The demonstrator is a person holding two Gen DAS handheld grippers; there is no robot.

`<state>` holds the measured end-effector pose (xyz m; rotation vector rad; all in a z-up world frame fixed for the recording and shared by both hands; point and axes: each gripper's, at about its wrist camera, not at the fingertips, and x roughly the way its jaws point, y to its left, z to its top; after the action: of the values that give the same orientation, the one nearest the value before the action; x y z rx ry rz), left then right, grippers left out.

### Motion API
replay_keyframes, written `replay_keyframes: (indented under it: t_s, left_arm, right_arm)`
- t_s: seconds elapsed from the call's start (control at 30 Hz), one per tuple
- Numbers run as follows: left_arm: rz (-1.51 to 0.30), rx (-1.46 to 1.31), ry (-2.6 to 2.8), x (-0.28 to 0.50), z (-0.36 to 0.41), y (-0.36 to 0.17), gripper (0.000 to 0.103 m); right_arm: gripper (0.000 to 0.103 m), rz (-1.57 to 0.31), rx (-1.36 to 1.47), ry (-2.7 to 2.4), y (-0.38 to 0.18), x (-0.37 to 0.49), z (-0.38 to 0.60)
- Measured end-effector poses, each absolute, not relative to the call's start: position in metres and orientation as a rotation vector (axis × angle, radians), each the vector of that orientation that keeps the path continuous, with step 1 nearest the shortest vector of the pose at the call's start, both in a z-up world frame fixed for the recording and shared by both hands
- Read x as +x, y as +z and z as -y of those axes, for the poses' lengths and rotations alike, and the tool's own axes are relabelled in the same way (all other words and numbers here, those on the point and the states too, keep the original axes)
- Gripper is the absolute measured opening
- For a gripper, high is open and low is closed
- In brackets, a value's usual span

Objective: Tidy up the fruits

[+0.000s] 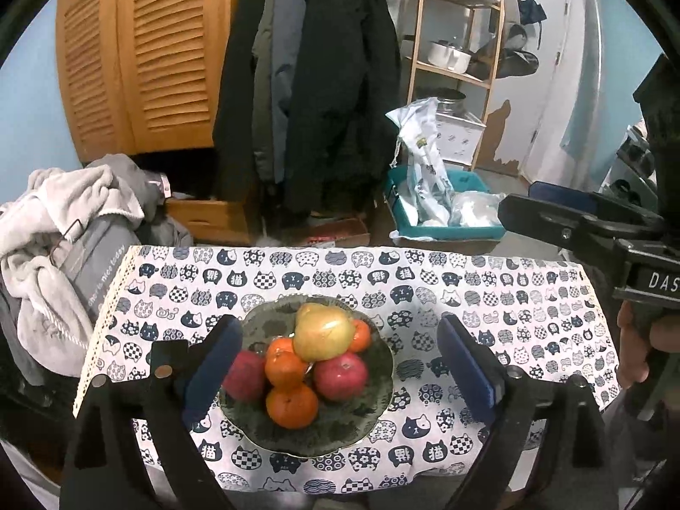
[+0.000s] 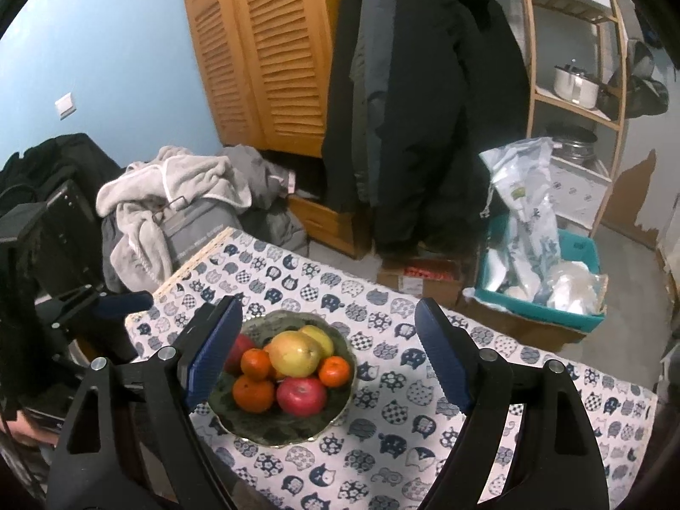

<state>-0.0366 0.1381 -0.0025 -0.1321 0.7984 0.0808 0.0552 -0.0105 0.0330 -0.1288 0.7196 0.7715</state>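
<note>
A green glass bowl (image 1: 374, 416) (image 2: 276, 425) stands on the cat-print tablecloth (image 1: 510, 318) (image 2: 425, 446). It holds a yellow pear (image 1: 323, 331) (image 2: 293, 352) on top, red apples (image 1: 340, 376) (image 2: 301, 395) and several oranges (image 1: 291, 406) (image 2: 253, 393). My left gripper (image 1: 340, 327) hangs open above the bowl, its blue pads wide apart and touching no fruit. My right gripper (image 2: 328, 308) is also open and empty over the bowl's right side. Each gripper shows at the edge of the other's view, the right one (image 1: 552, 212) and the left one (image 2: 123, 301).
A heap of grey clothes (image 1: 55, 233) (image 2: 170, 195) lies past the table's left edge. Beyond the far edge are hanging dark coats (image 1: 323, 85), a cardboard box (image 2: 425, 280) on the floor and a teal bin (image 1: 442, 208) (image 2: 544, 297) with bags. A wooden shelf (image 1: 459, 42) stands behind.
</note>
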Motion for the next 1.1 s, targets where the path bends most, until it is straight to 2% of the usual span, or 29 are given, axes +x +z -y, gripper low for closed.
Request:
replay_keyframes:
  t_s: [0.1, 1.1]
  left_arm:
    - [-0.790, -0.133, 0.082, -0.037, -0.136, 0.001, 0.100]
    - [-0.799, -0.132, 0.087, -0.034, -0.132, 0.006, 0.101]
  right_arm:
    - [0.083, -0.718, -0.131, 0.767, 0.034, 0.055, 0.017]
    - [0.083, -0.725, -0.138, 0.741, 0.034, 0.058, 0.030]
